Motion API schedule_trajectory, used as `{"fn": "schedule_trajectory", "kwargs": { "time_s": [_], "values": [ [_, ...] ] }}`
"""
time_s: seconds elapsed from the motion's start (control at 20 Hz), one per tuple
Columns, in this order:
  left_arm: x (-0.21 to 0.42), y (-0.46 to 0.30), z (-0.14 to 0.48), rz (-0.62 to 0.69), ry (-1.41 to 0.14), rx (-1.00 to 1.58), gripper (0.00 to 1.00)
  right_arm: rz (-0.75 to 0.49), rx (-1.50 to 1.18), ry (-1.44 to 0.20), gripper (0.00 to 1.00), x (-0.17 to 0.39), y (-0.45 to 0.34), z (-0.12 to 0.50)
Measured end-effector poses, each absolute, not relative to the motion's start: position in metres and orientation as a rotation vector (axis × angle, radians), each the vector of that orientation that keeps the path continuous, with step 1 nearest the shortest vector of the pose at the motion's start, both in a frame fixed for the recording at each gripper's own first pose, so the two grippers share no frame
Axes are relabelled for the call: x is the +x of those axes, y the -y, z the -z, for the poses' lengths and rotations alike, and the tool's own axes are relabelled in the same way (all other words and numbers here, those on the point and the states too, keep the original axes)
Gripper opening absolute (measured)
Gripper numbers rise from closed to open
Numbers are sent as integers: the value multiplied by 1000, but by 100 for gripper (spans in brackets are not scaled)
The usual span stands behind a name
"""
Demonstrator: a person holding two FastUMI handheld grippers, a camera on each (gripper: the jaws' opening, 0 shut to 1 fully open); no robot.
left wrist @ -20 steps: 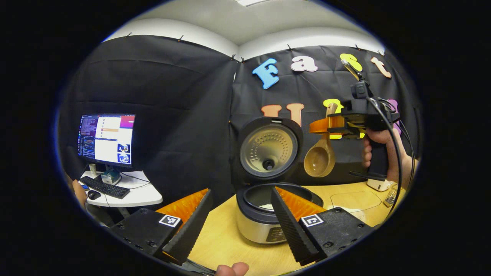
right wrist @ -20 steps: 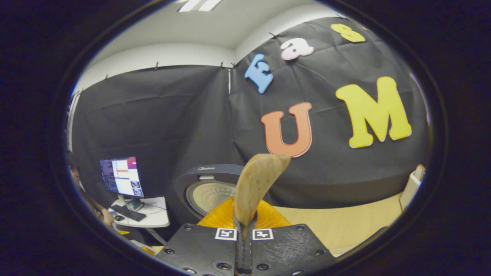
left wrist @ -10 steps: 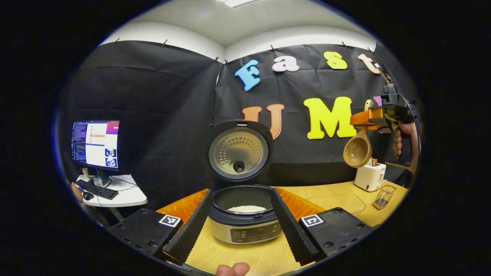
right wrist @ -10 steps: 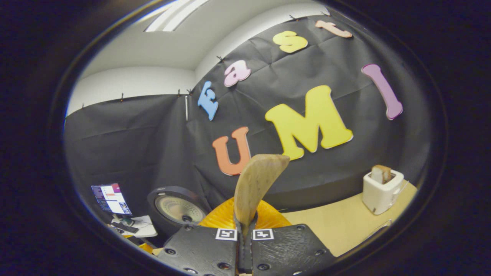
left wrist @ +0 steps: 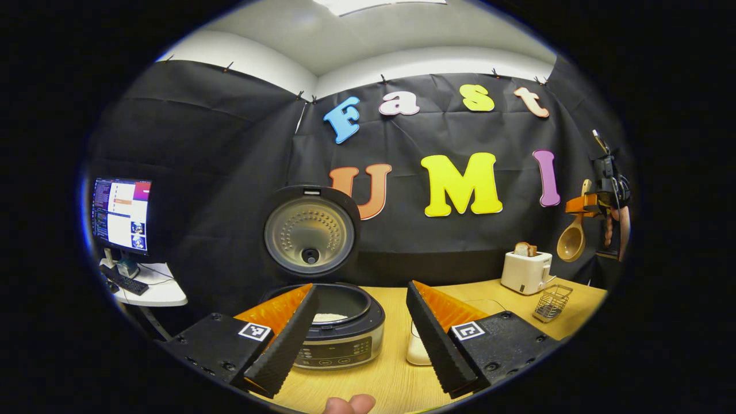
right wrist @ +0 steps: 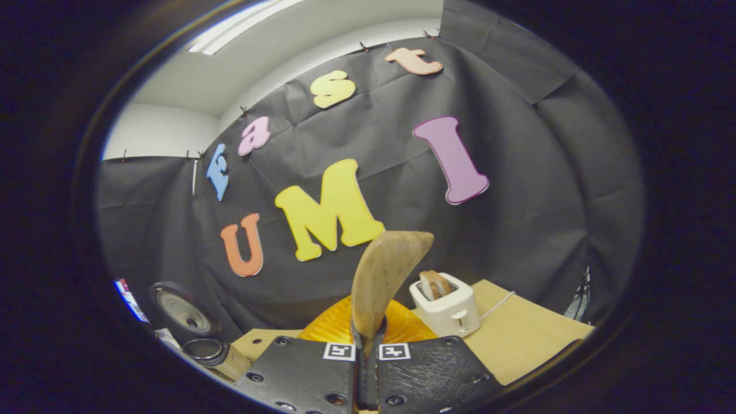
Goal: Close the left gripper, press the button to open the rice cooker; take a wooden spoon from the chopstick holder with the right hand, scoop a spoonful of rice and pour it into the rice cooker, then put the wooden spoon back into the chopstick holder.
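Note:
The rice cooker (left wrist: pixel 339 336) stands open on the wooden table, its lid (left wrist: pixel 310 230) upright and white rice (left wrist: pixel 329 317) in the pot. My left gripper (left wrist: pixel 361 293) is open just in front of the cooker, holding nothing. Far right and high up, my right gripper (left wrist: pixel 582 203) is shut on the handle of the wooden spoon (left wrist: pixel 571 242), whose bowl hangs down above the wire chopstick holder (left wrist: pixel 551 303). In the right gripper view the right gripper (right wrist: pixel 368 340) pinches the spoon handle (right wrist: pixel 384 276), which sticks up; the cooker (right wrist: pixel 201 345) sits low on the left.
A white toaster (left wrist: pixel 526 270) with a slice of bread stands beside the chopstick holder; the toaster (right wrist: pixel 445 302) also lies just ahead of the right gripper. A white container (left wrist: pixel 415 352) sits right of the cooker. A monitor (left wrist: pixel 121 215) and desk are at far left.
The right gripper has carried the spoon rightward, away from the cooker and over to the toaster side. The left gripper's view has swung right; it stays open.

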State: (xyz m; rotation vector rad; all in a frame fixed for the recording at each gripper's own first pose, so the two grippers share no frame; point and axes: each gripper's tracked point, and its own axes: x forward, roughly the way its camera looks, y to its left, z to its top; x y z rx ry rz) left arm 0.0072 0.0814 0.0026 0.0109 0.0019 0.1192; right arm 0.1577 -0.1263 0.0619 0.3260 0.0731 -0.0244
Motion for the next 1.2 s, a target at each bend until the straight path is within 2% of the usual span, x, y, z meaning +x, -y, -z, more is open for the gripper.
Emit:
{"fn": "schedule_trajectory", "kwargs": {
  "time_s": [0.3,0.7,1.2],
  "values": [
    [7,-84,1,-113,-11,9,98,123,245,-101,0,167,155,-7],
    [0,-104,-6,-154,-5,9,98,181,234,-154,0,183,168,58],
    [0,-102,-7,-142,-2,-17,98,174,174,-216,1,189,155,118]
  ]
}}
